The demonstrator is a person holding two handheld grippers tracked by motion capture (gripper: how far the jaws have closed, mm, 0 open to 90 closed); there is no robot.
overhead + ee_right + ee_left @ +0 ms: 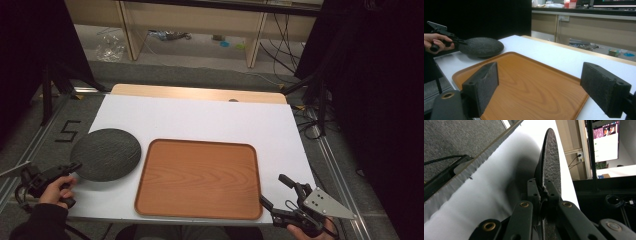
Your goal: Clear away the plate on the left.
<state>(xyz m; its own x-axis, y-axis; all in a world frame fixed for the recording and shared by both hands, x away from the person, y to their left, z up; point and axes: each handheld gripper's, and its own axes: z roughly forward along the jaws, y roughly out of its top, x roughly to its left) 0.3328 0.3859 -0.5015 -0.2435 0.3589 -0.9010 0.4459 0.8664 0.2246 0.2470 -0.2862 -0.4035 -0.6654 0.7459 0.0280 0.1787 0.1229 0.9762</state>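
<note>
A dark grey round plate (106,153) rests on the white table (200,120), left of a brown wooden tray (199,178). My left gripper (76,166) is shut on the plate's near-left rim; in the left gripper view its jaws pinch the rough plate (551,162) edge-on. The plate looks slightly tilted in the right gripper view, where the plate (481,46) and the left gripper (461,41) with its hand sit at the far left. My right gripper (272,189) stands open at the tray's near-right corner, its pads (482,87) wide apart over the tray (524,87) with nothing between them.
The table's far edge shows a bare wooden strip (200,93). Shelving and cables stand on the floor beyond it. Dark stands flank both sides of the table. A lit monitor (606,141) appears far off in the left gripper view.
</note>
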